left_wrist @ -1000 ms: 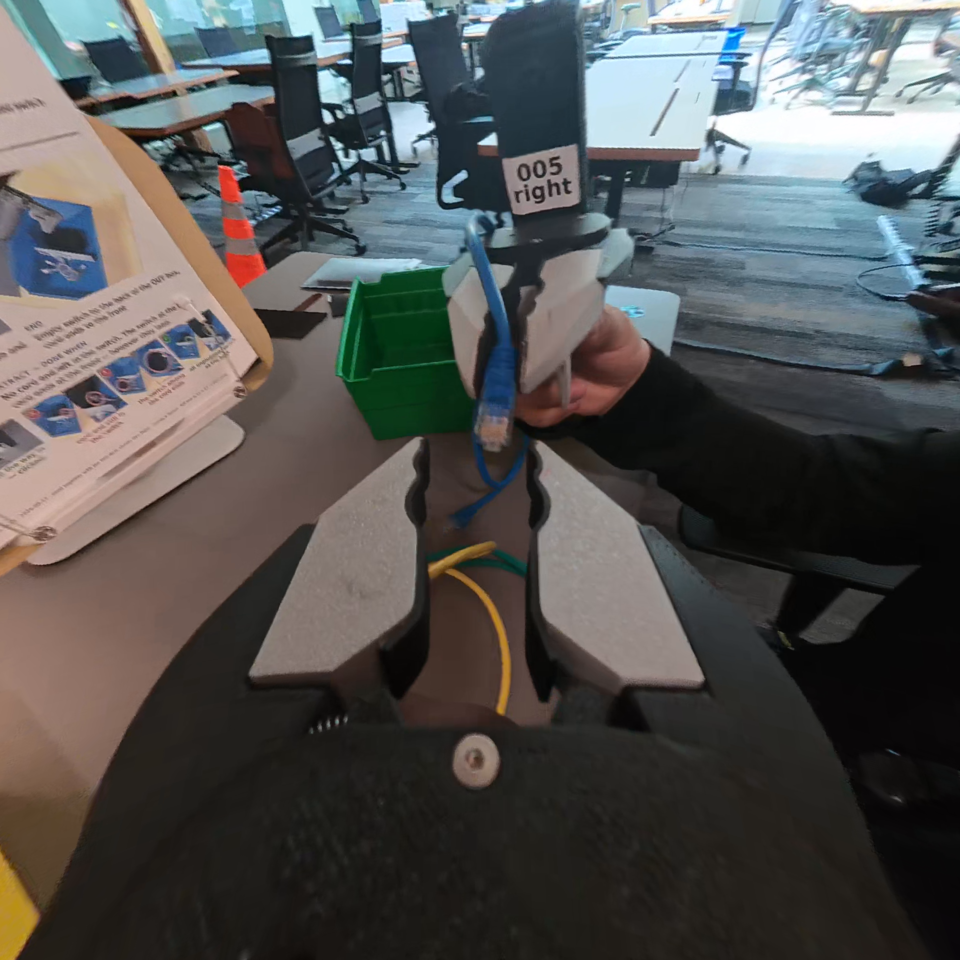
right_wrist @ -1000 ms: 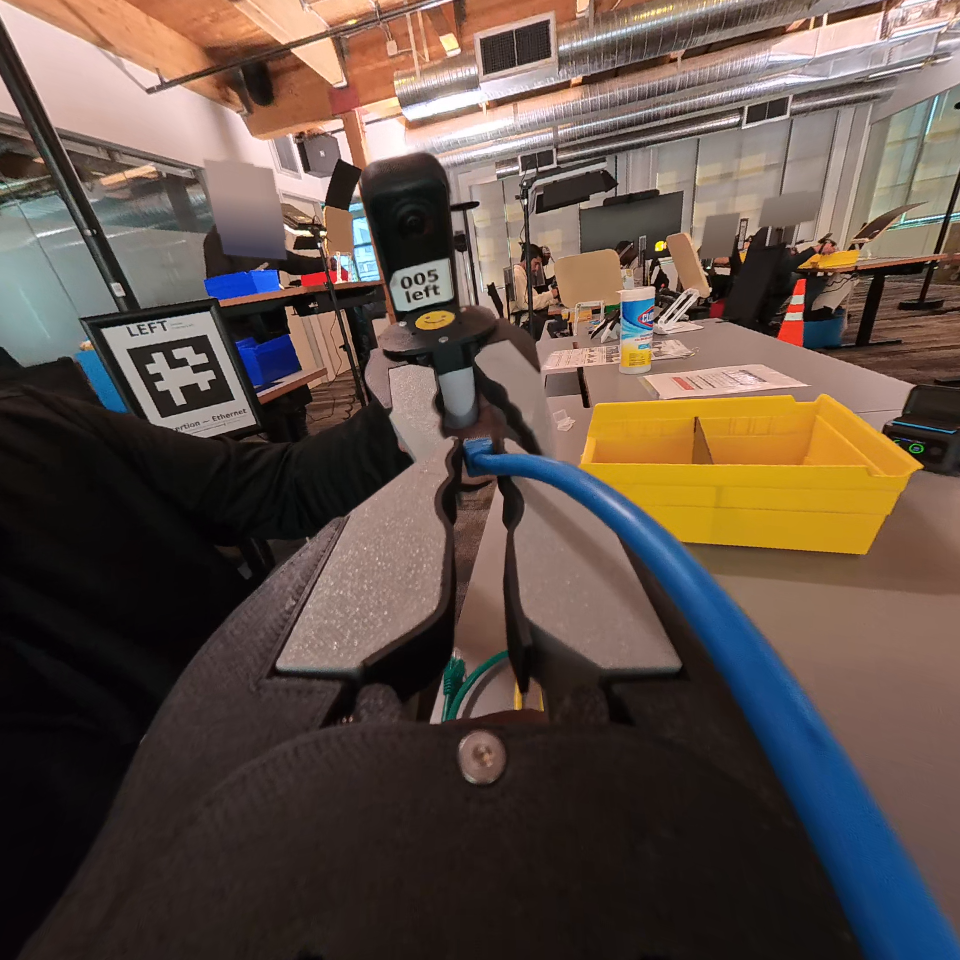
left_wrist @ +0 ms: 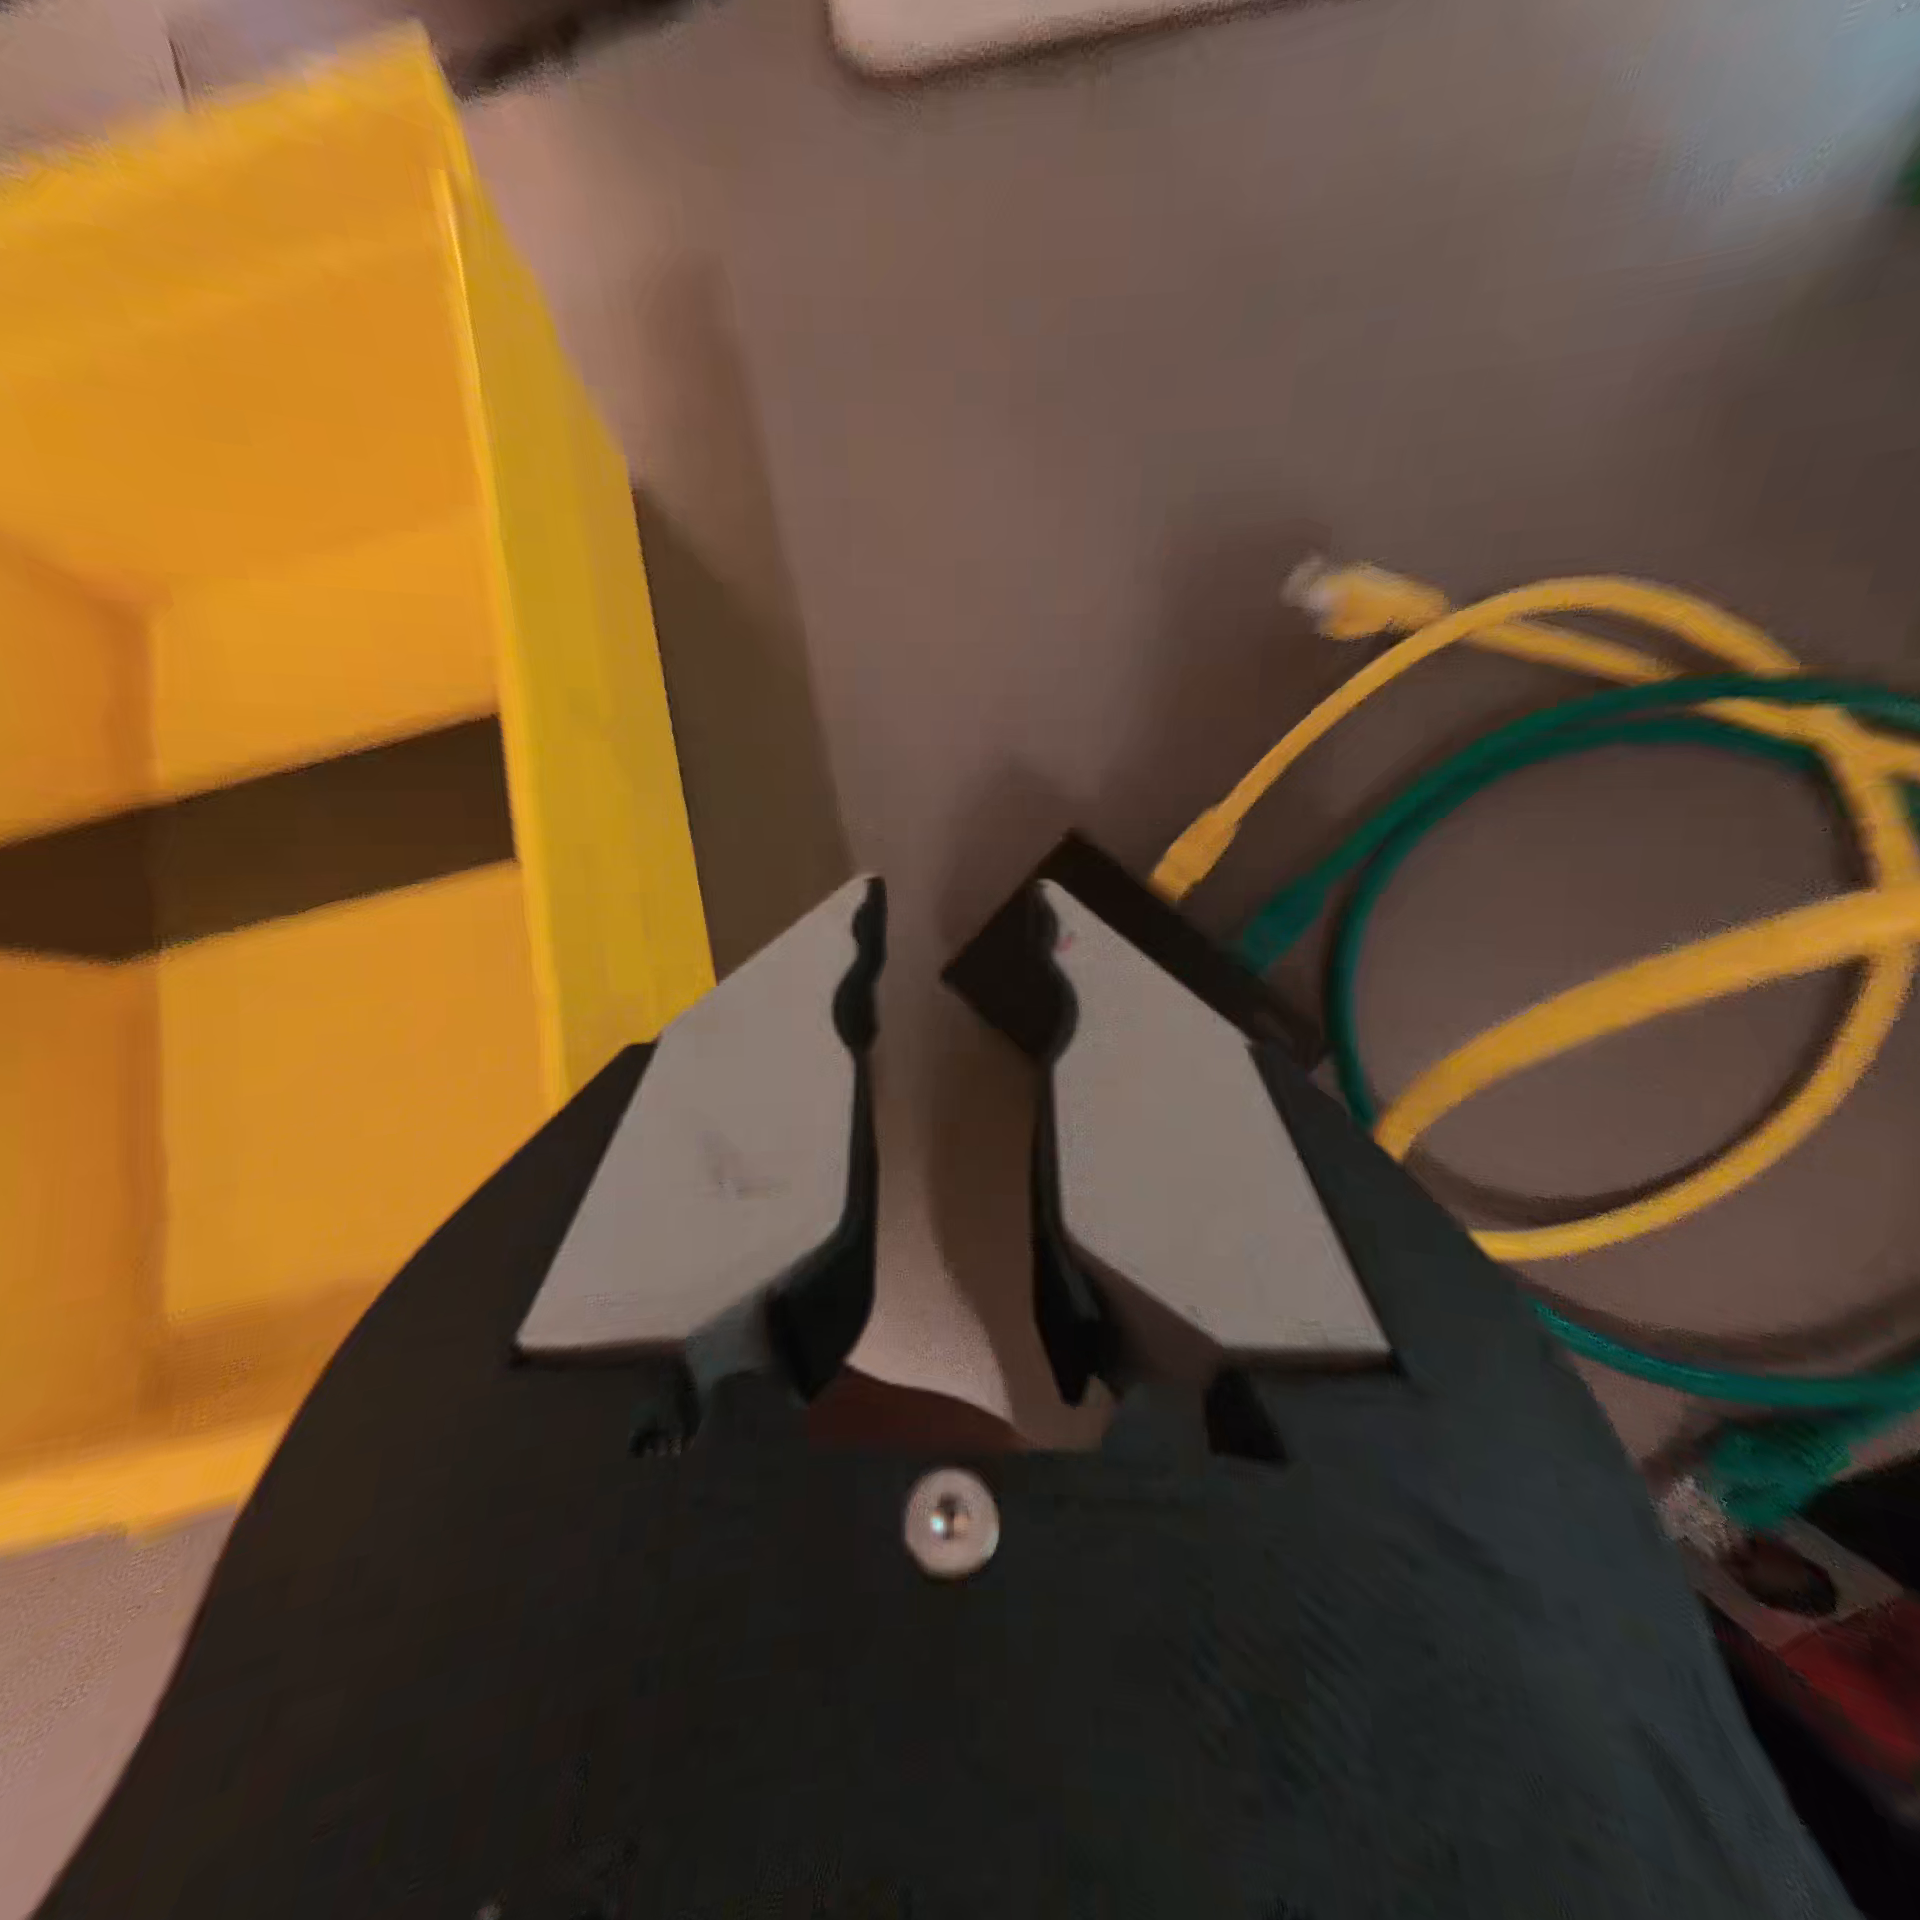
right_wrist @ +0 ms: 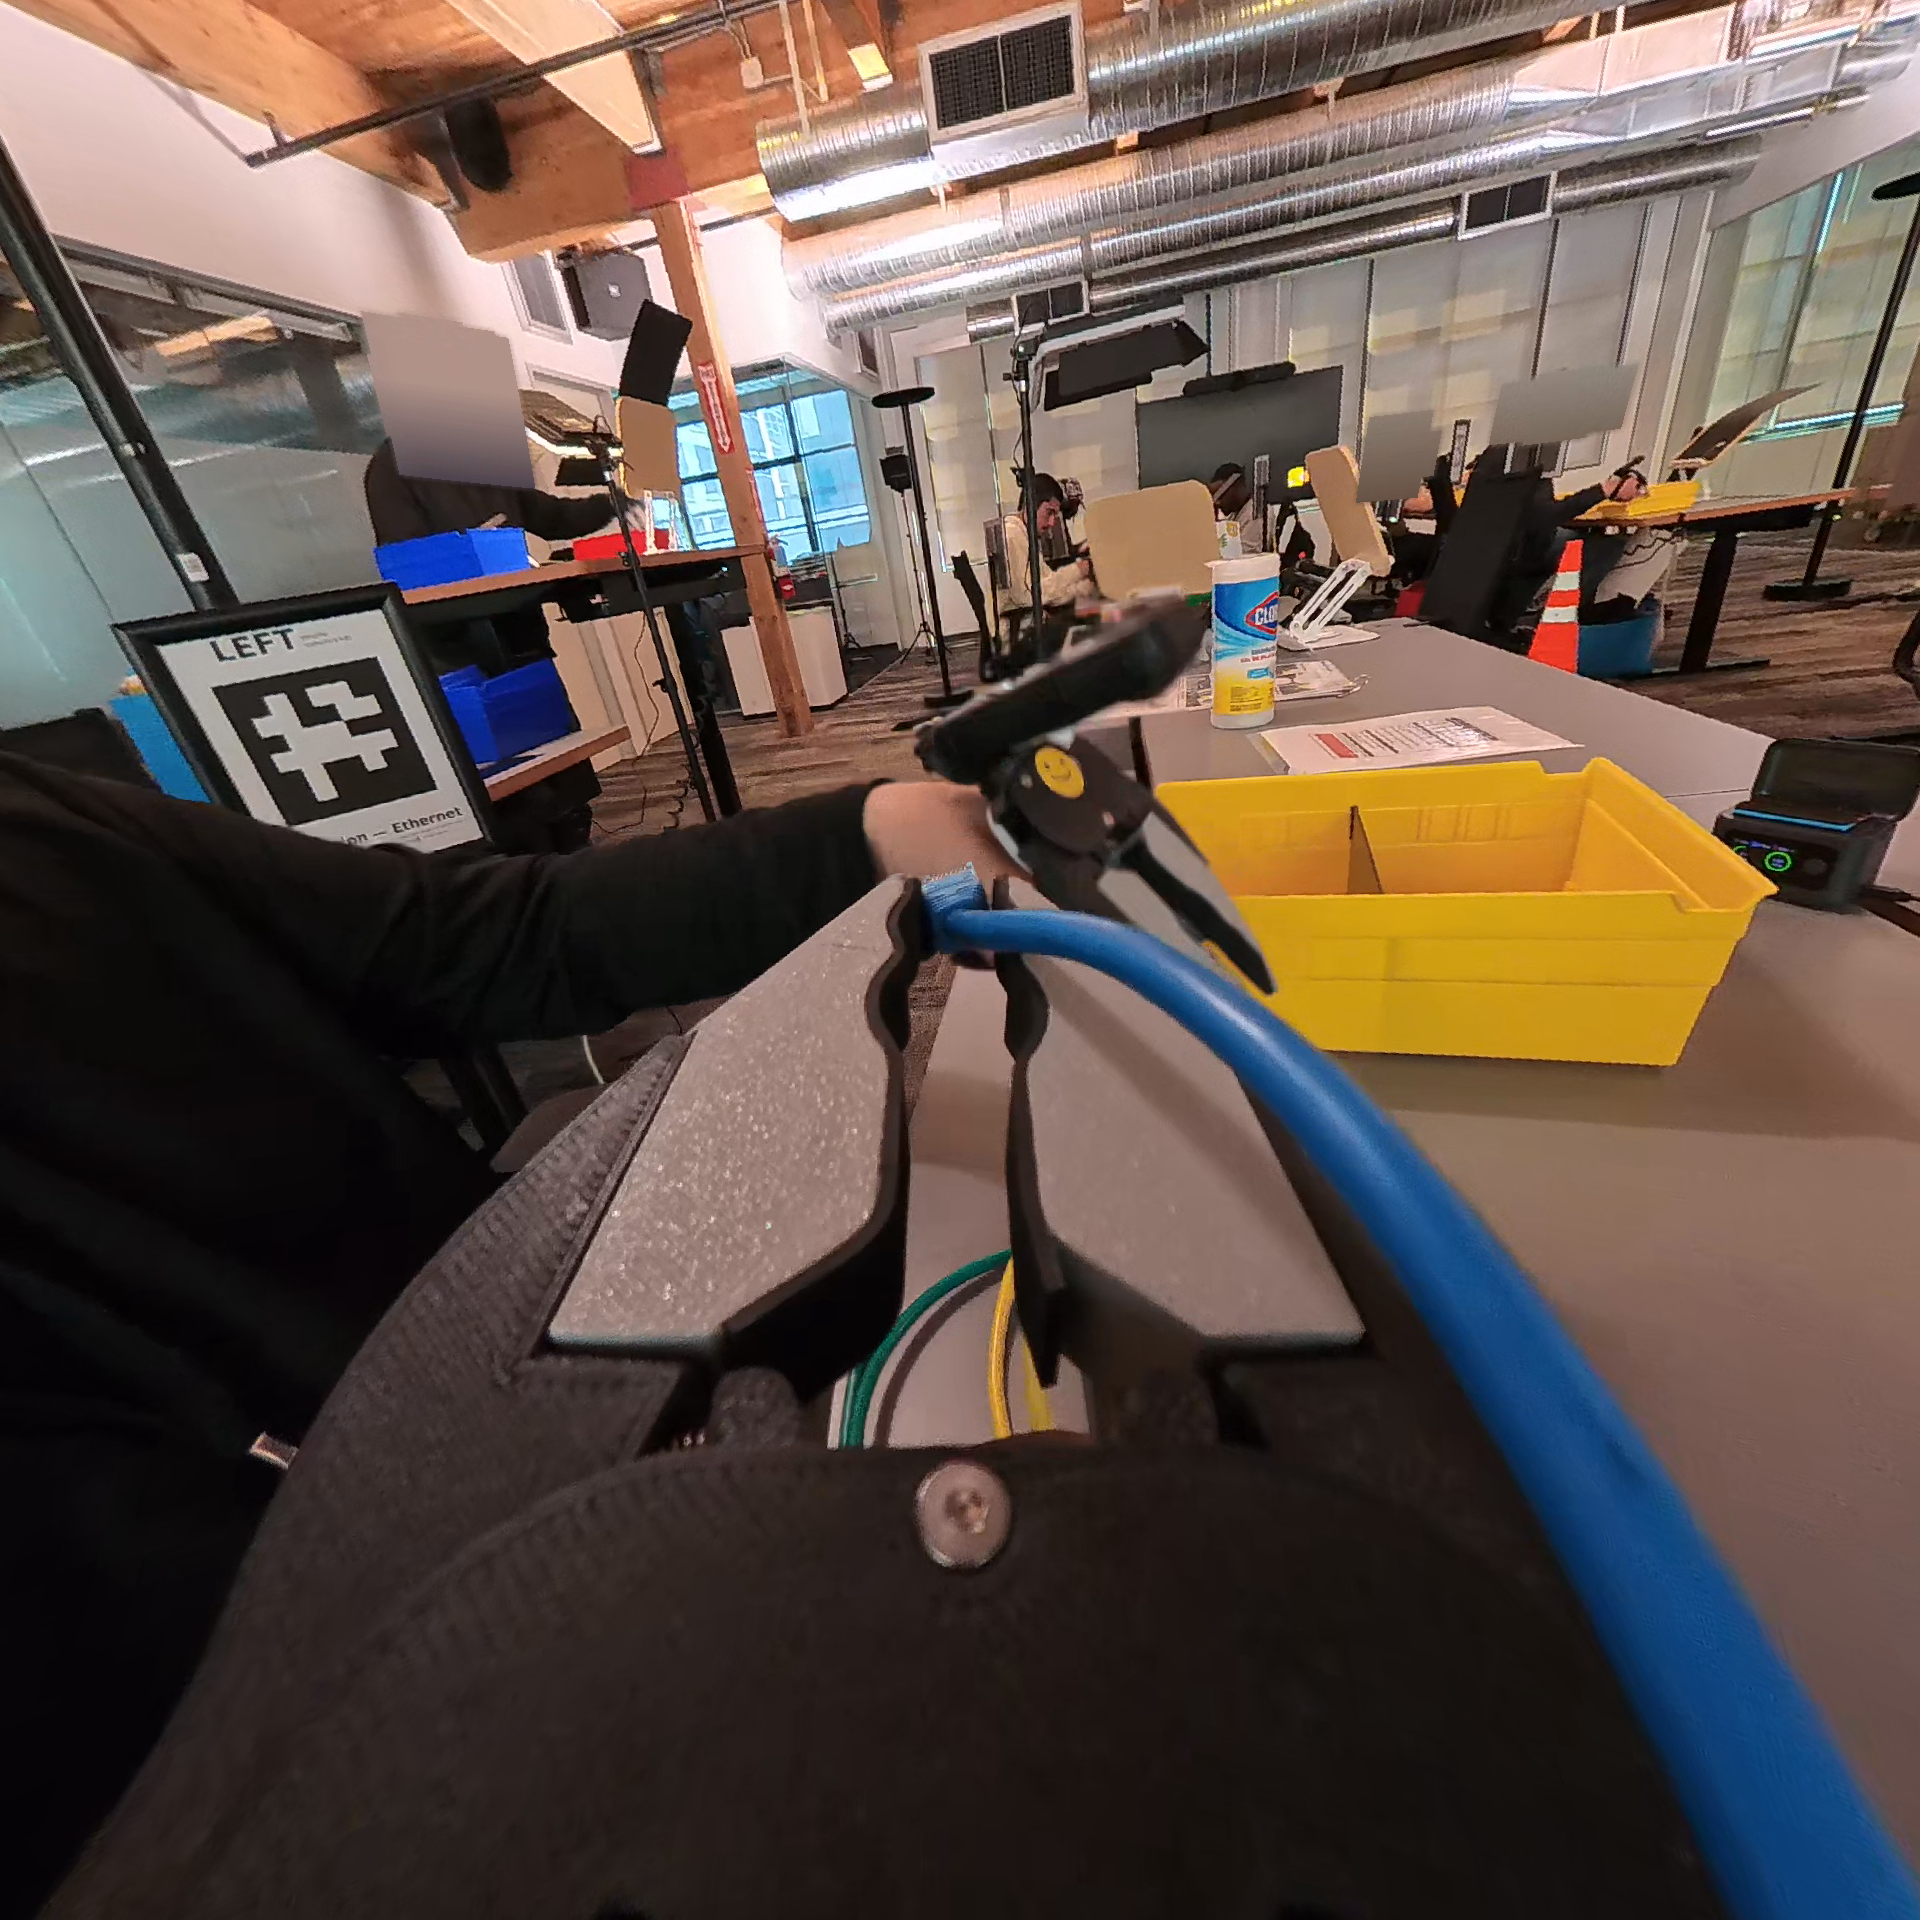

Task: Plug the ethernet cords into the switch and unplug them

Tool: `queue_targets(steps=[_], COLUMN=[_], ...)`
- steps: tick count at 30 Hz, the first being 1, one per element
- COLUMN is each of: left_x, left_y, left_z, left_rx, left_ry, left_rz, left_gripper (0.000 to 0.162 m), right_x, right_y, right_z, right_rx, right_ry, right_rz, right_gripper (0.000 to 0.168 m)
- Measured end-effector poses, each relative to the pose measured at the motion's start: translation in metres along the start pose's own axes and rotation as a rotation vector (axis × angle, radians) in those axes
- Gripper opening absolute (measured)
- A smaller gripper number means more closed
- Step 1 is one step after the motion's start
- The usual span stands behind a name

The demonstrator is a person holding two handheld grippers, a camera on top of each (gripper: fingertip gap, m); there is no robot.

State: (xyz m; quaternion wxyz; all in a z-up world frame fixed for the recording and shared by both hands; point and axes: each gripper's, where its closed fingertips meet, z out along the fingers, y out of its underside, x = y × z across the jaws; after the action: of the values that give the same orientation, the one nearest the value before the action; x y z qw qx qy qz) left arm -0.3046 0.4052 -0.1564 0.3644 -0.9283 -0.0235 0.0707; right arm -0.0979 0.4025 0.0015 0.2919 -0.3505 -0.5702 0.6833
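My right gripper [right_wrist: 954, 904] is shut on the blue ethernet cord [right_wrist: 1351, 1143] just behind its plug, held above the grey table [right_wrist: 1662, 1195]; the cord trails back to the lower right. My left gripper [left_wrist: 956, 899] is open and empty, pointing down at the table. The left wrist view is blurred. A black box [left_wrist: 1132, 914], seemingly the switch, lies partly behind its right finger. A yellow cord [left_wrist: 1558, 1008] and a green cord [left_wrist: 1507, 748] loop to the right, their ends reaching the box. The left gripper [right_wrist: 1195, 914] also shows tilted downward in the right wrist view.
A yellow divided bin [right_wrist: 1455, 987] stands on the table, close left of my left gripper [left_wrist: 312, 520]. Behind it are a wipes canister [right_wrist: 1242, 644], papers [right_wrist: 1413, 738] and a small black device [right_wrist: 1818, 831]. A framed sign [right_wrist: 312, 717] stands left, behind the person's black sleeve [right_wrist: 520, 935]. One gripper's finger ends stand about 25 centimetres off the other's.
My left gripper has swung from facing the right gripper down towards the table, beside the yellow bin and the cords. My right gripper still holds the blue cord and has barely moved.
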Motion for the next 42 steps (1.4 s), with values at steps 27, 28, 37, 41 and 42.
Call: queue_targets(steps=[27,28,37,41,42], left_x=[0.020,0.020,0.020,0.020,0.020], left_y=[0.045,0.047,0.054,0.056,0.058], left_z=[0.042,0.040,0.028,0.024,0.023], left_rx=[-0.199,-0.191,-0.254,-0.234,-0.230], left_ry=[-0.121,-0.128,-0.106,-0.088,-0.074], left_rz=[-0.156,-0.147,-0.169,-0.209,-0.230], left_gripper=[0.093,0.091,0.073,0.076,0.077], right_x=[-0.004,-0.004,-0.002,-0.004,-0.003], right_y=[0.008,0.008,0.007,0.005,0.005], right_z=[0.009,0.008,0.008,0.007,0.006], right_rx=[-0.068,-0.068,-0.064,-0.062,-0.060], right_ry=[0.031,0.031,0.039,0.042,0.041], right_rz=[-0.048,-0.048,-0.043,-0.059,-0.055], right_gripper=[0.010,0.010,0.010,0.011,0.011])
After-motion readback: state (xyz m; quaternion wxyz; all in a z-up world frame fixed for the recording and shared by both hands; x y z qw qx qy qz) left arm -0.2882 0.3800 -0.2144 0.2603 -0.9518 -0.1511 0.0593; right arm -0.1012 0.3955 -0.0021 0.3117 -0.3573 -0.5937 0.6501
